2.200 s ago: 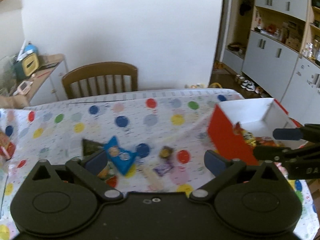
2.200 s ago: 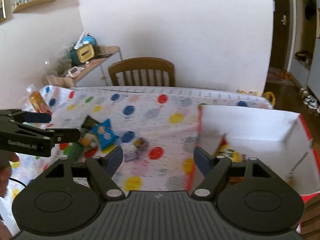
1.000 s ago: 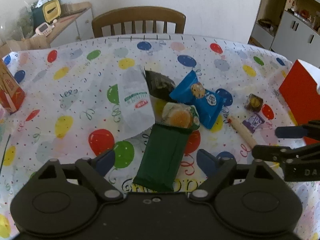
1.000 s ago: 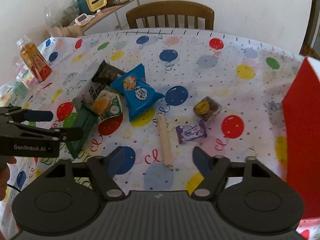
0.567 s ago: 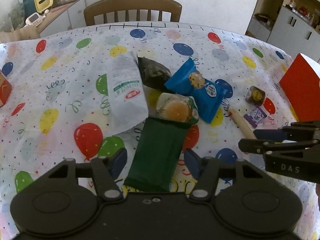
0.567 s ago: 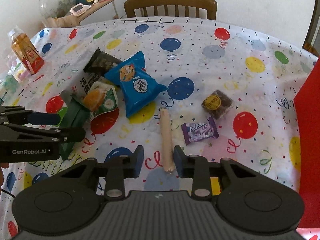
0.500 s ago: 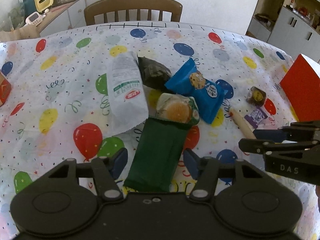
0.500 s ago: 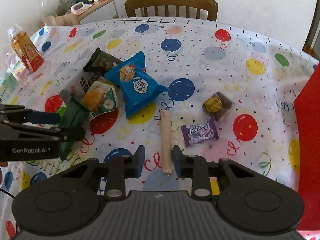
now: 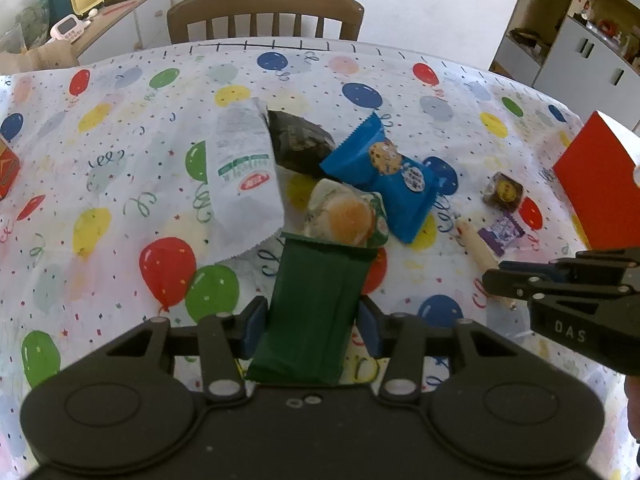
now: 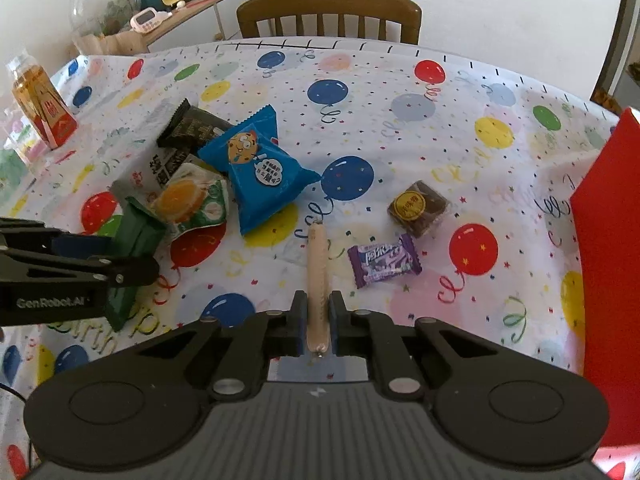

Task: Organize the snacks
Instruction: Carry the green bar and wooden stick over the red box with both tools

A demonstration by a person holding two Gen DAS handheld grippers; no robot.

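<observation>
Left gripper: jaws have just been closing, now pressed on the near end of the dark green packet, which lies on the balloon tablecloth at 6 o'clock in the left wrist view. Its far end touches the orange-print pouch.

Right gripper: jaws narrow, clamped on the near end of the tan sausage stick — the rest runs toward 12 o'clock, flat on the cloth.

Open cloth lies toward 12 and 1 o'clock of the stick; the purple candy sits just beside it at 2 o'clock. The red box walls off the 3 o'clock edge; a wooden chair stands past the far table edge.

Readable: "GenRobot.AI" on the left gripper's side, "DAS" on the right's. The blue cookie bag carries print too small to read.
</observation>
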